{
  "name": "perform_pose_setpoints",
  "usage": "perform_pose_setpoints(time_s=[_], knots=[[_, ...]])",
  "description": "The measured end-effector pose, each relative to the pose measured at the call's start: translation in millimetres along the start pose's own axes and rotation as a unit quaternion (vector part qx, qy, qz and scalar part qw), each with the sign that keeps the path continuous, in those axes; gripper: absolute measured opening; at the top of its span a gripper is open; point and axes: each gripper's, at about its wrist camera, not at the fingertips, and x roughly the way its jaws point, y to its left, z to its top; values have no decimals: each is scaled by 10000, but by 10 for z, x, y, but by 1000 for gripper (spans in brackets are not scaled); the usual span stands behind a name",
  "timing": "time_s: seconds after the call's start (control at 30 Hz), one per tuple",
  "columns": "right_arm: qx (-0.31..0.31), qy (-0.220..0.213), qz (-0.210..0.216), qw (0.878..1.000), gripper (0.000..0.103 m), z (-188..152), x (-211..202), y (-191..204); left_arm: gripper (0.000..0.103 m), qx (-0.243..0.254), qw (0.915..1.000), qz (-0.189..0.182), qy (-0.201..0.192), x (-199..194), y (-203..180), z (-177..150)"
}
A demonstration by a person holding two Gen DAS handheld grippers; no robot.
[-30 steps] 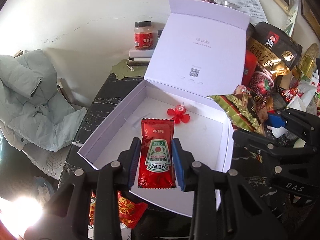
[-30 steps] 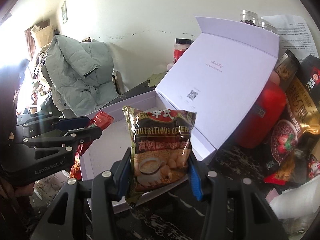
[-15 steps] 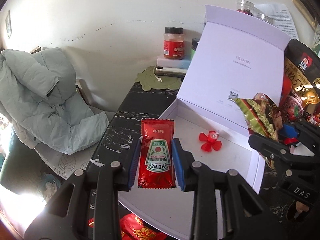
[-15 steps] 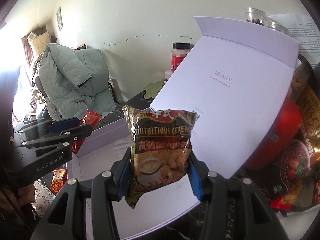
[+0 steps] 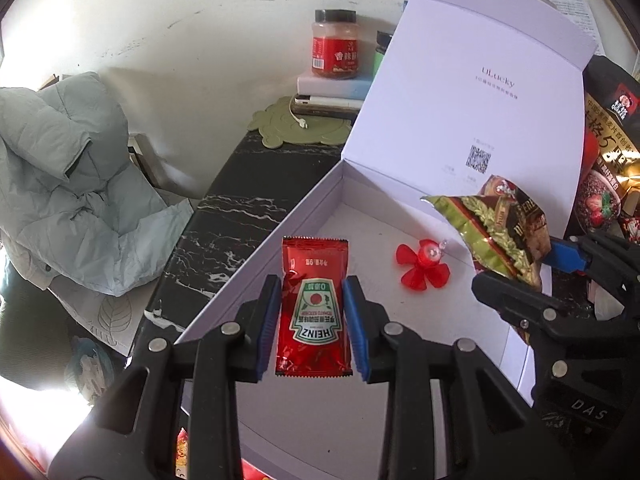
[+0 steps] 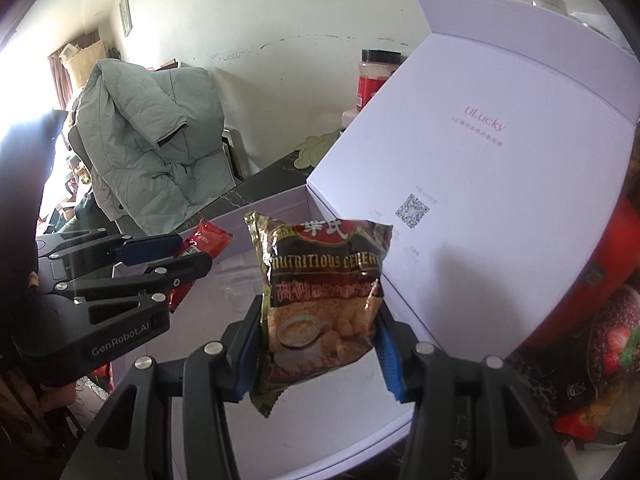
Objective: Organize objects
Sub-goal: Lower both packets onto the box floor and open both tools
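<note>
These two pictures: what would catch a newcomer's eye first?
A red Heinz ketchup packet, pinched in the left tool above the open white box. Beside it, the right tool grips a brown cereal bag over the same box. A small red propeller lies on the box floor.

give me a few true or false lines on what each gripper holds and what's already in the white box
1. The left gripper is shut on a Heinz ketchup packet. True.
2. The right gripper holds a glass jar. False: it grips a cereal bag.
3. A red plastic propeller lies inside the white box. True.
4. The box lid is closed. False: the lid stands open, propped upright behind the box.
5. The red-labelled jar is inside the box. False: it stands on a stack by the wall.
</note>
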Motion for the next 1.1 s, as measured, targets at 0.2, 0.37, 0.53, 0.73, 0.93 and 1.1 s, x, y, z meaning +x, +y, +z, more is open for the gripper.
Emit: perform_pose_setpoints(time_s=[0.2,0.37,0.53,0.73,0.93,1.1], knots=[[24,277,157,9995,51,-57,218,14,30,-113,9996,110,215,160,73,-76],[58,385,117,9992,51,-87,277,-28,30,-59,9996,109,267,192,26,-94],[117,485,222,9985,52,-112,309,-67,30,-91,9991,-23,409,253,13,-108],[162,554,251,9980,52,-127,319,-80,30,-183,9987,30,464,285,44,-112],[142,568,211,9981,53,-119,322,-68,30,-221,9985,42,508,304,47,-111],[131,598,157,9980,56,-107,317,-59,34,-251,9976,102,637,328,48,-122]])
